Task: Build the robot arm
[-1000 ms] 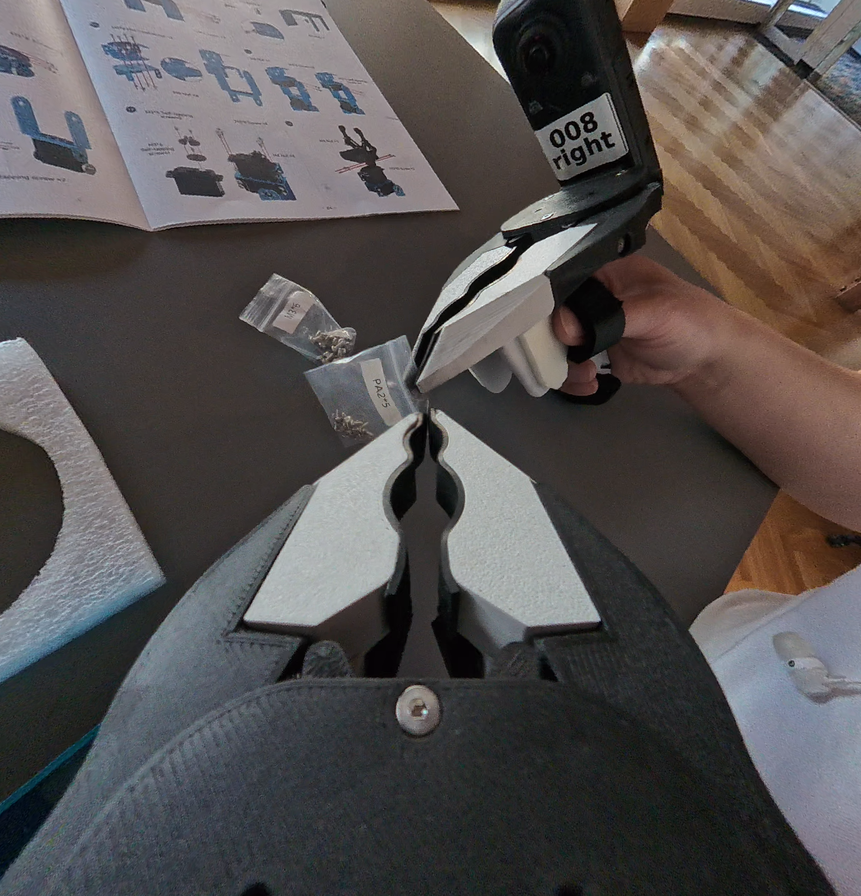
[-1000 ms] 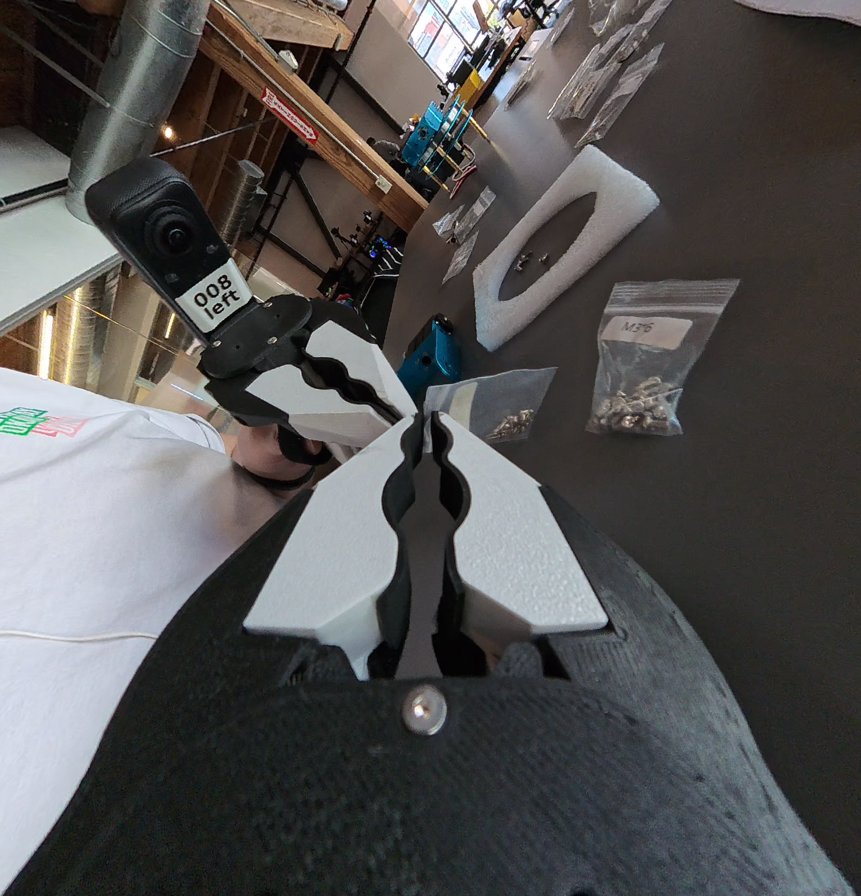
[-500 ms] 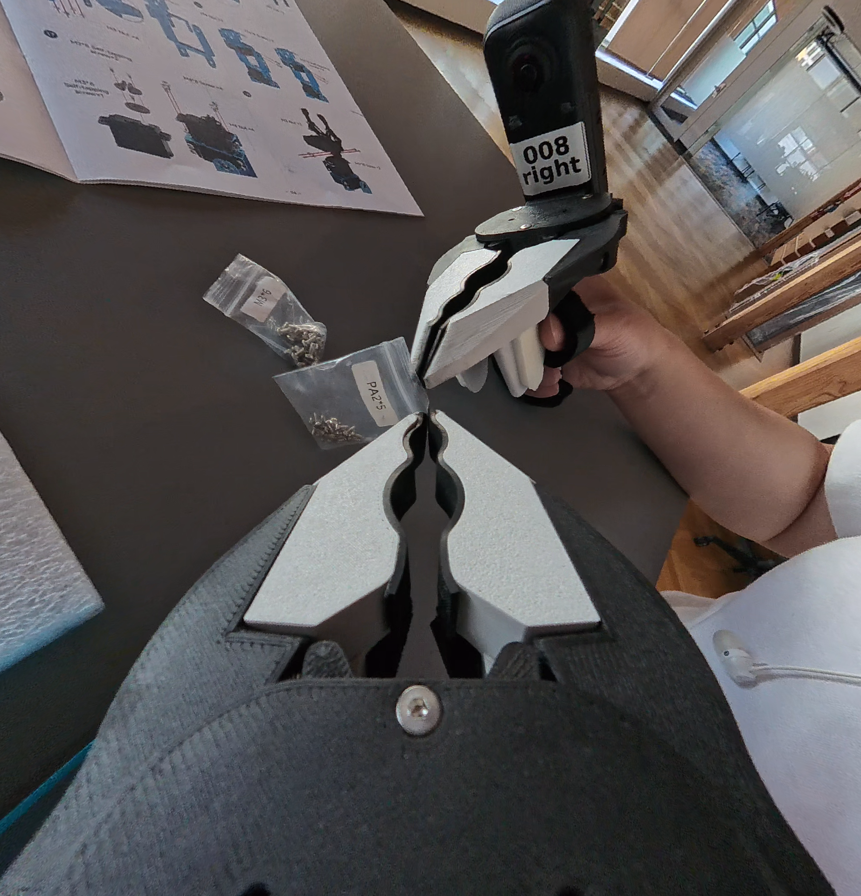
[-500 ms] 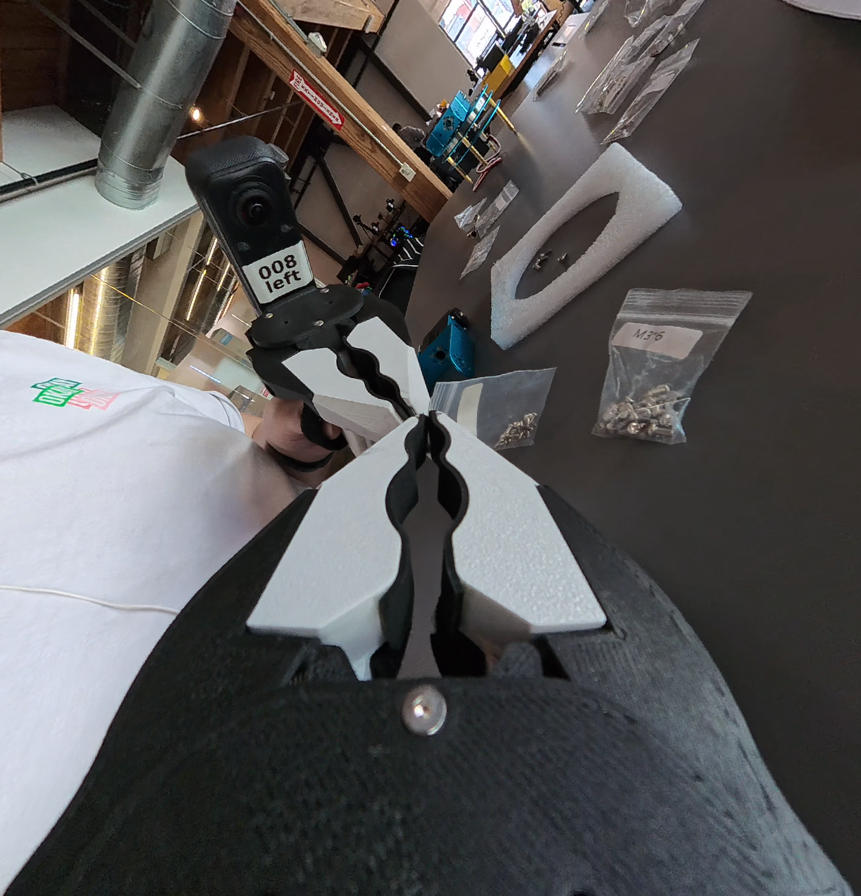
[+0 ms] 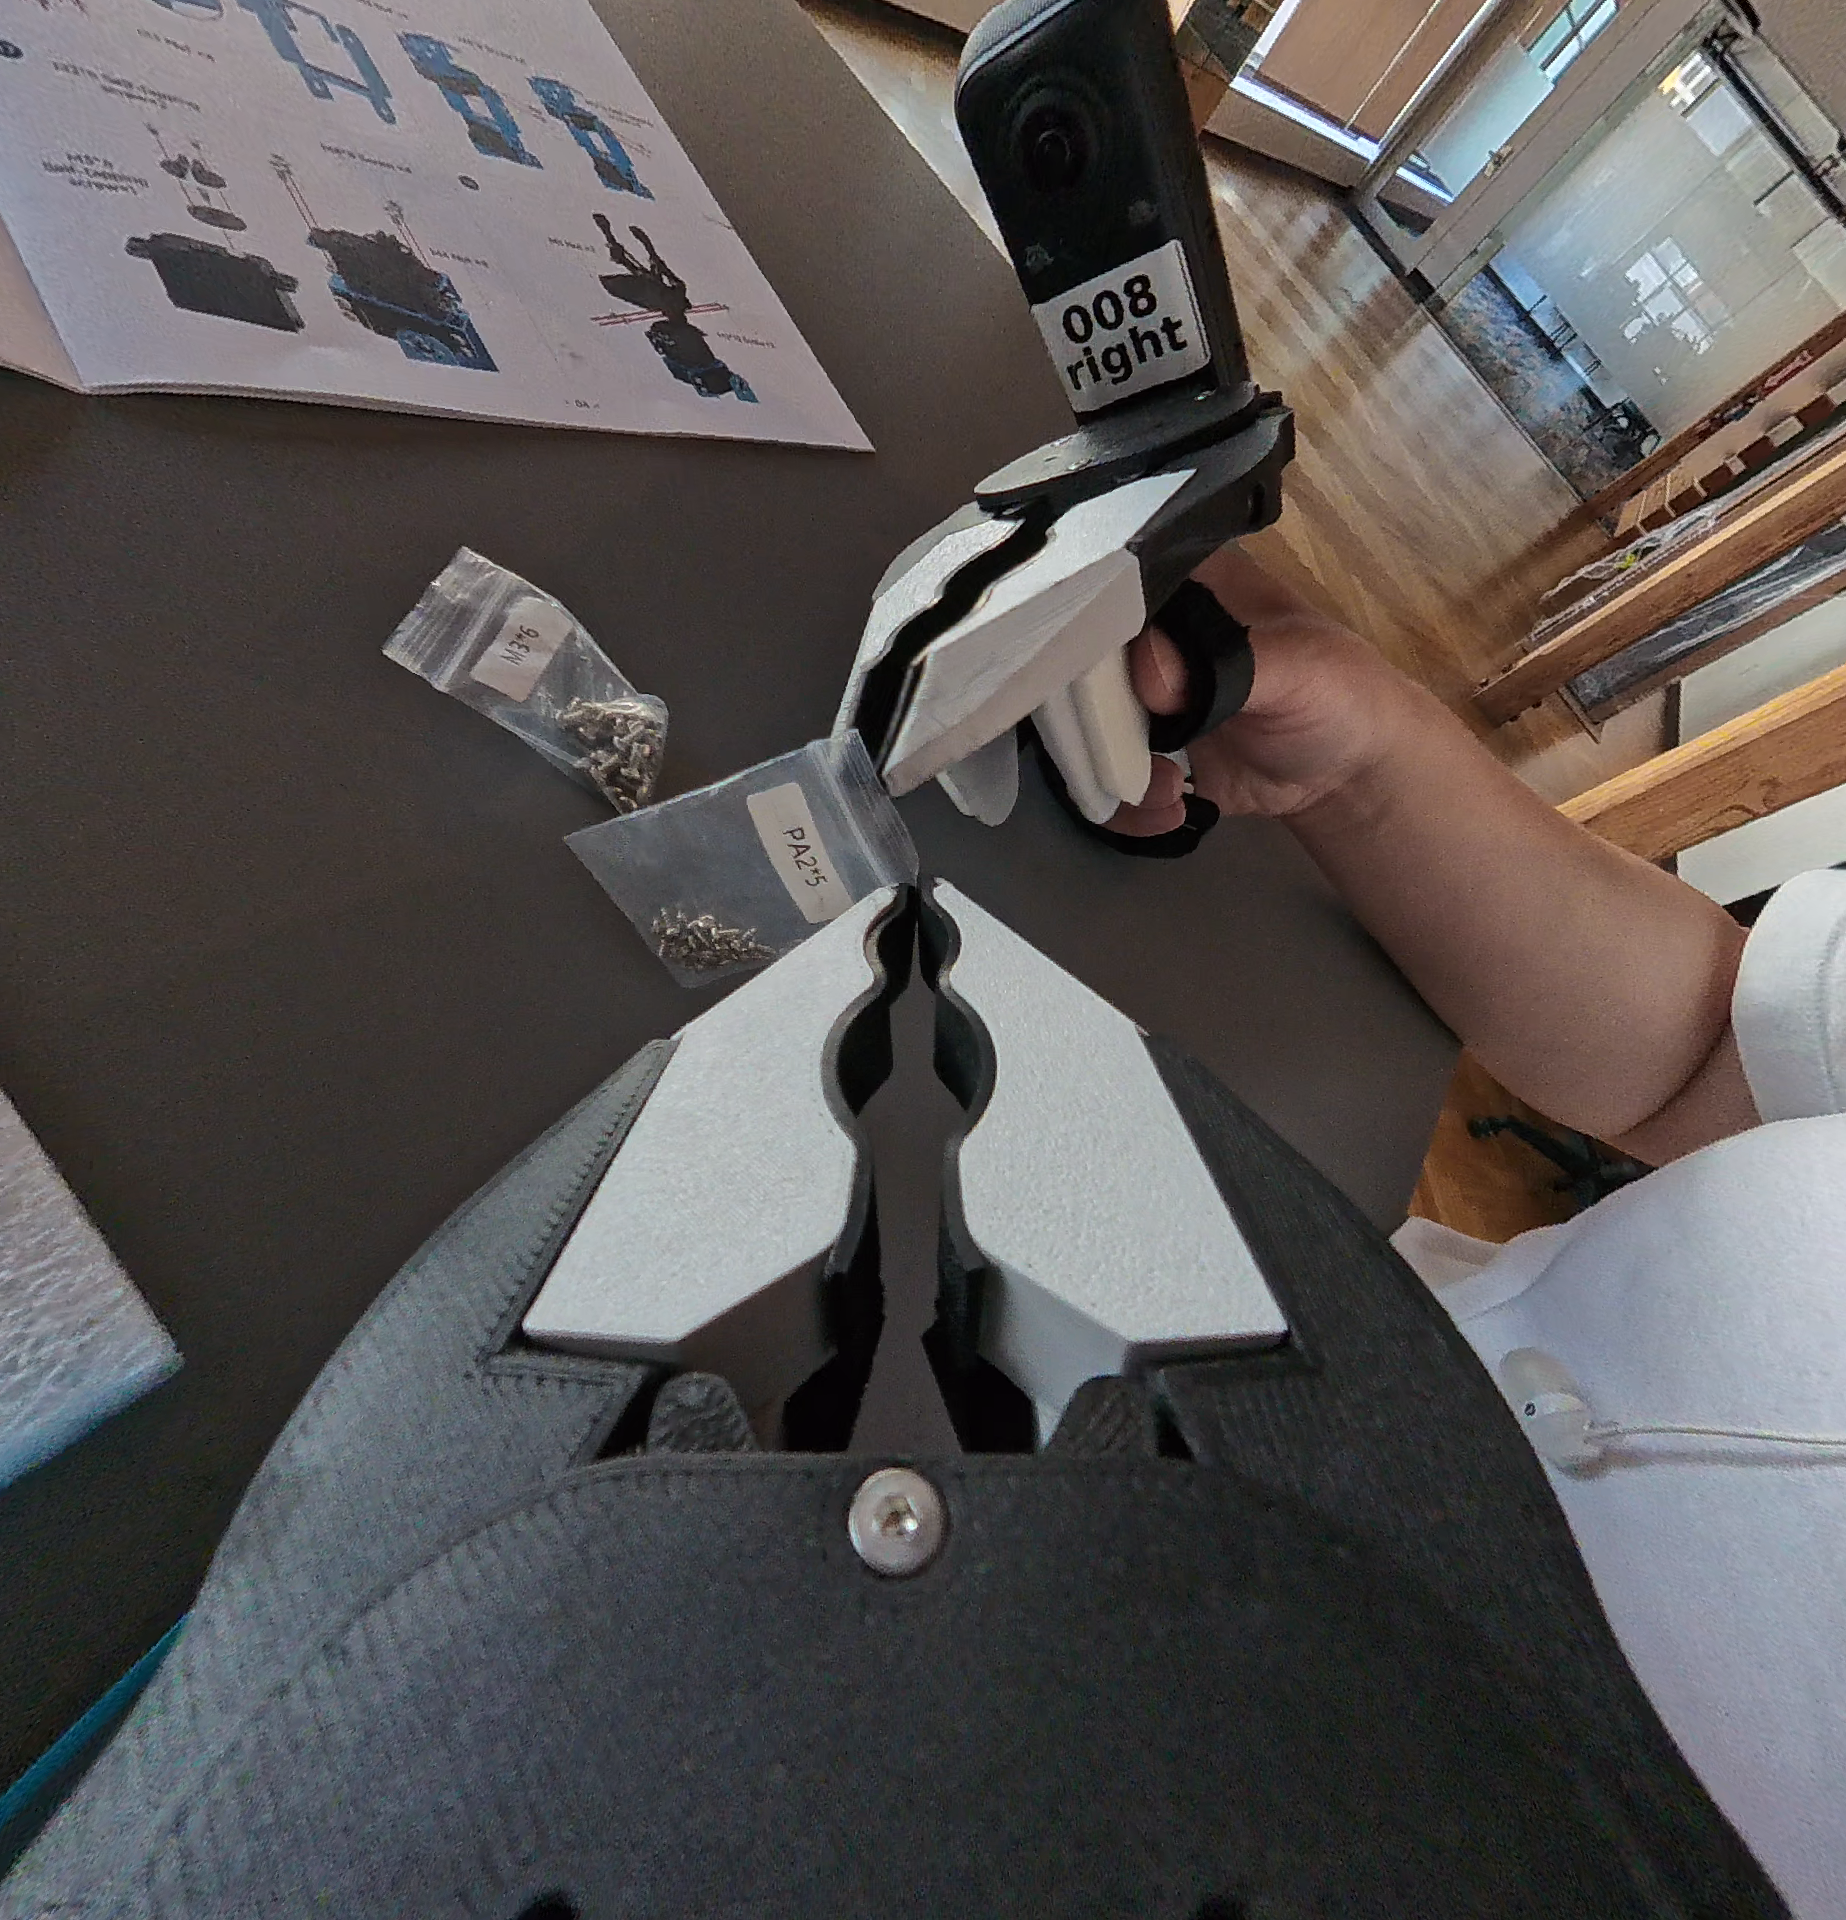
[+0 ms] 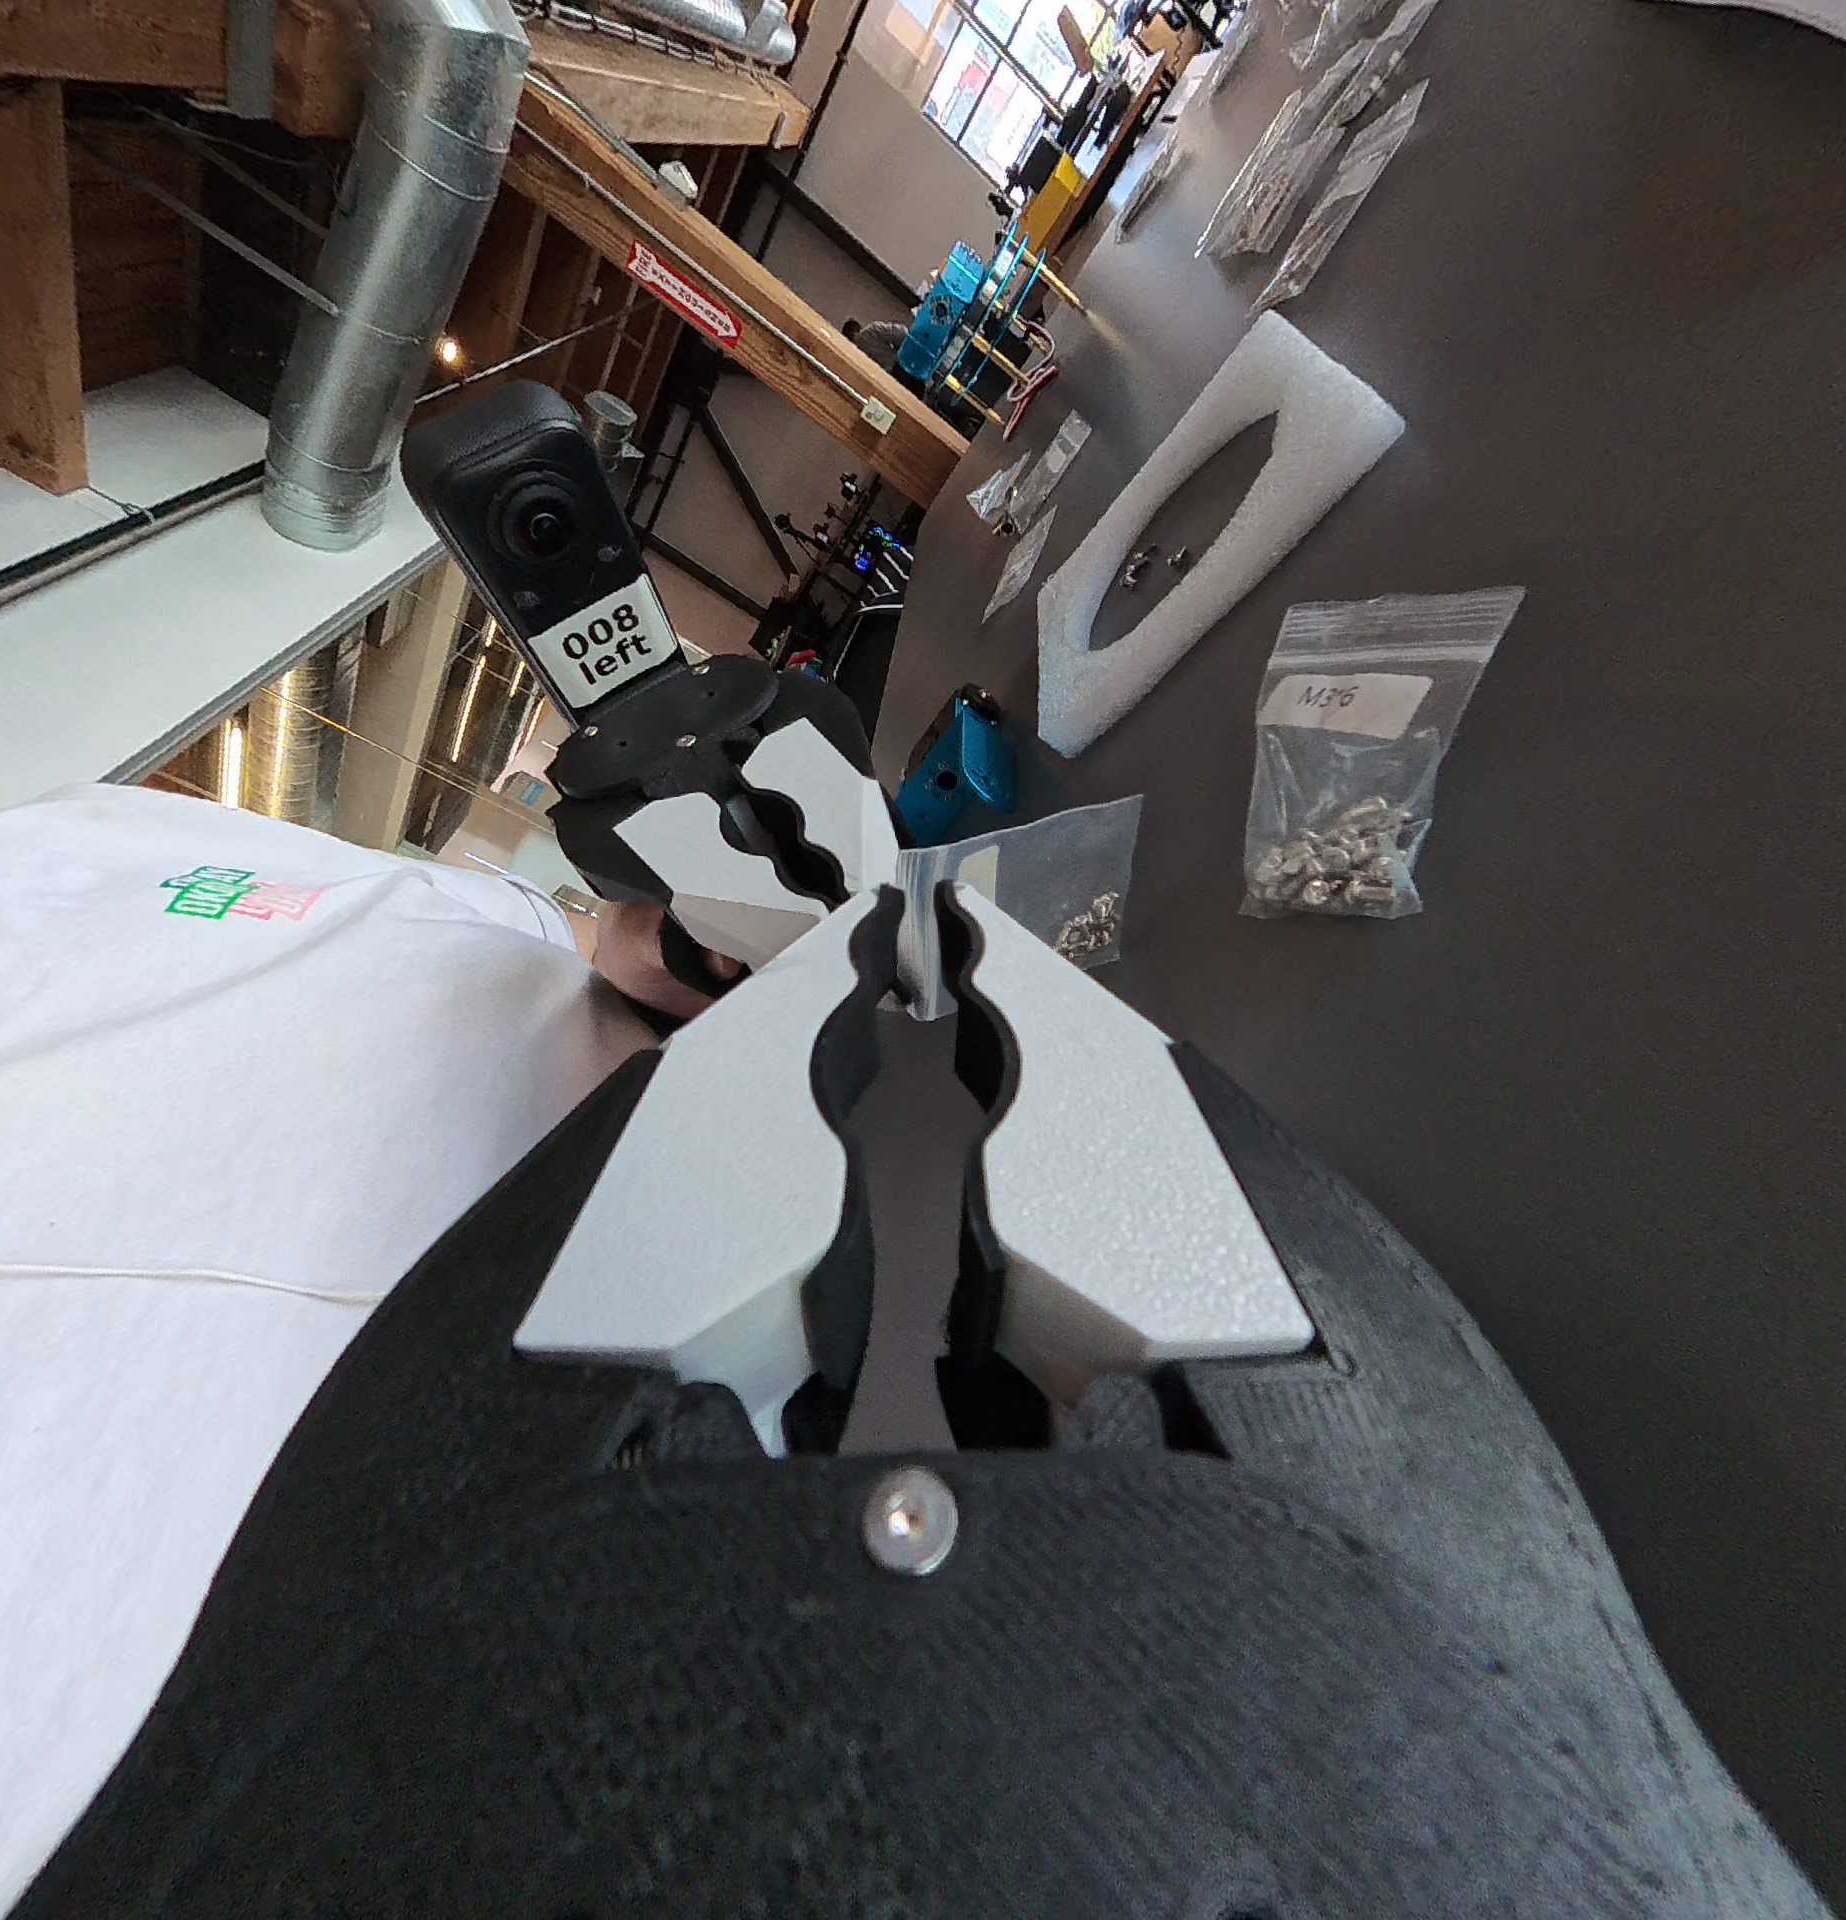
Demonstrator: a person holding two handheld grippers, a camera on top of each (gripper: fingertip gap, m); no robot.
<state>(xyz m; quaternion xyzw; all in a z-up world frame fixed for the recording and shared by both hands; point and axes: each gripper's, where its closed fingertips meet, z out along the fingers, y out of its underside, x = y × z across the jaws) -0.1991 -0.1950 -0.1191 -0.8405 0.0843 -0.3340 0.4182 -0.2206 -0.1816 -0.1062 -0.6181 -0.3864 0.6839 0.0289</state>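
A small clear zip bag of screws (image 5: 734,875) with a white label hangs above the dark table (image 5: 223,935), held by its top edge. My left gripper (image 5: 919,896) is shut on one corner of that edge. My right gripper (image 5: 879,756) is shut on the other corner, just above and behind the left one. In the right wrist view the bag (image 6: 1066,864) runs out from my right gripper (image 6: 914,902), with a strip of it pinched between the fingers. The left gripper (image 6: 869,875) meets it from the left. The screws lie in the bag's low corner.
A second, fuller bag of screws (image 5: 545,675) lies flat on the table beyond, also in the right wrist view (image 6: 1345,769). An open instruction booklet (image 5: 399,208) lies at the back. A white foam frame (image 6: 1210,499), a blue metal part (image 6: 960,774) and more bags (image 6: 1303,197) lie farther off. Less than 4 cm separates the two grippers' tips.
Both grippers have tilted and drawn slightly apart, so the bag's top edge is stretched between them. A strip of the bag now shows between the right fingers.
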